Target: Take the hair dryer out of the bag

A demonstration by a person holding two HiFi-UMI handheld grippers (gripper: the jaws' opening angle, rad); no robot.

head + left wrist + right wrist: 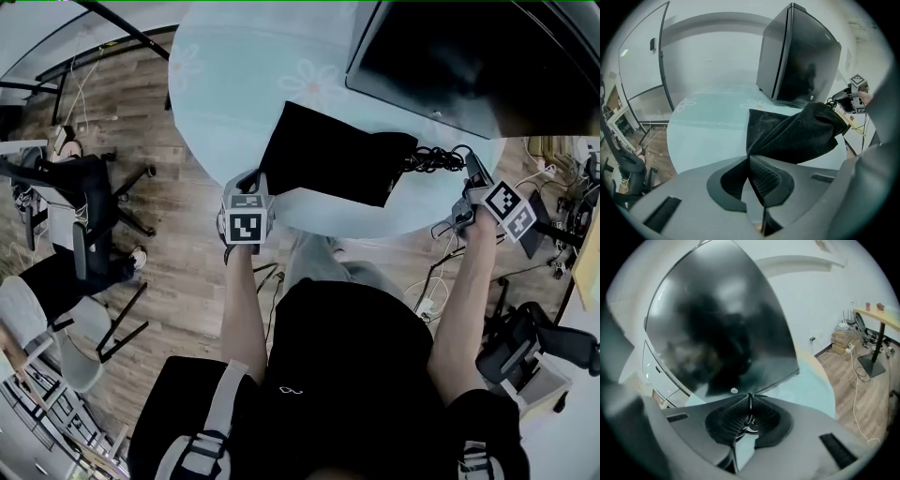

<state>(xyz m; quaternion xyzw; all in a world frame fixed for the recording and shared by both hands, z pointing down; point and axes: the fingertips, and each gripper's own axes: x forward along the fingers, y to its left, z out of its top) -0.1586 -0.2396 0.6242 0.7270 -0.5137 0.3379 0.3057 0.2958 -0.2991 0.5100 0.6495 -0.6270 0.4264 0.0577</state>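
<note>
A black cloth bag (328,155) lies on the round pale-blue table (225,84). My left gripper (256,185) is at the bag's near left corner and is shut on the fabric (792,133), which bunches up from between its pads (759,173). At the bag's right end, a coiled black cord (433,158) comes out of the mouth. My right gripper (467,173) is off the table's right edge, shut on this cord (748,423); a thin loop shows between the pads. The hair dryer's body is hidden; I cannot see it in any view.
A large dark monitor (441,56) stands on the table behind the bag, close in front of the right gripper (722,319). Office chairs (84,216) stand on the wooden floor at left. Cables and equipment (553,253) crowd the floor at right.
</note>
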